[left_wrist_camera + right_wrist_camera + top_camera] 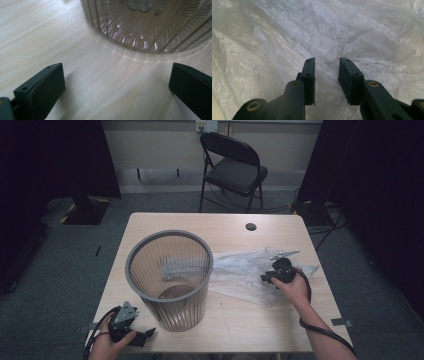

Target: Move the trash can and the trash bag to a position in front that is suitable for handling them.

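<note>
Left claw [142,338] spread wide beside ribbed bin [170,275]; right claw [326,75] half-spread over clear plastic bag [317,32], pinching nothing.

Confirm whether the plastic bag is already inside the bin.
No: the plastic bag lies flat on the table right of the bin.

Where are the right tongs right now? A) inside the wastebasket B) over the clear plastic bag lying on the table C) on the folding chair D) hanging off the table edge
B: in the high view the right tongs sit on the crumpled clear plastic bag spread beside the wastebasket, and the right gripper view shows the jaws part-open, with a gap between them, just above that plastic.
</note>
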{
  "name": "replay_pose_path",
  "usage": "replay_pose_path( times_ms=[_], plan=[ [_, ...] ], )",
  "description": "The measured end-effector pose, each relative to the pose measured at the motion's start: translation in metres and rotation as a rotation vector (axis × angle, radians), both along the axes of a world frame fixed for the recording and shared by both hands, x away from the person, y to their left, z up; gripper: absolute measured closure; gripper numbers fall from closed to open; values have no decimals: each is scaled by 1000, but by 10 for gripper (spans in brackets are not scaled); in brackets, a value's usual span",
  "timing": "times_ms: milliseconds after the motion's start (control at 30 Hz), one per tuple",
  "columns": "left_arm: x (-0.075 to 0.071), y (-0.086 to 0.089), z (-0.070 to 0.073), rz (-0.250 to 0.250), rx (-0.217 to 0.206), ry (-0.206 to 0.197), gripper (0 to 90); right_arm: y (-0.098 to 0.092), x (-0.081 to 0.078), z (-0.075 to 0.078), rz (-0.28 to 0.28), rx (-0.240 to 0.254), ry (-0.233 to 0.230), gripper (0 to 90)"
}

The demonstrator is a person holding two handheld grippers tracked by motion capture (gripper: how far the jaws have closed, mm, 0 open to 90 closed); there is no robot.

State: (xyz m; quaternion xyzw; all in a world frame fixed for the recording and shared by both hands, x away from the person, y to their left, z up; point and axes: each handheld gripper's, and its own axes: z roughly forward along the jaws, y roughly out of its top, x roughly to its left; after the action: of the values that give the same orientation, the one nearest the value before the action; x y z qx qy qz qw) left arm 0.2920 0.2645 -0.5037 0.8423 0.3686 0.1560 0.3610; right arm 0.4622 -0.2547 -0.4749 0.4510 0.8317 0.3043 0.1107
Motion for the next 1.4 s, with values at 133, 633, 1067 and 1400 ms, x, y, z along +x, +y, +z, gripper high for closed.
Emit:
replay_pose_path(
  times_ms=[133,633,1067,1400],
  plan=[
    [0,0,0,0,0,0,0,-4,-20,-3,3,22,13,675],
    [1,0,1,-4,5,5,0,20,-61,32,103,72,-126,304],
    [2,0,1,-5,7,6,0,78,3,14,203,-71,-177,359],
    [2,0,1,-9,11,8,0,46,1,-1,106,-52,-88,636]
  ],
)
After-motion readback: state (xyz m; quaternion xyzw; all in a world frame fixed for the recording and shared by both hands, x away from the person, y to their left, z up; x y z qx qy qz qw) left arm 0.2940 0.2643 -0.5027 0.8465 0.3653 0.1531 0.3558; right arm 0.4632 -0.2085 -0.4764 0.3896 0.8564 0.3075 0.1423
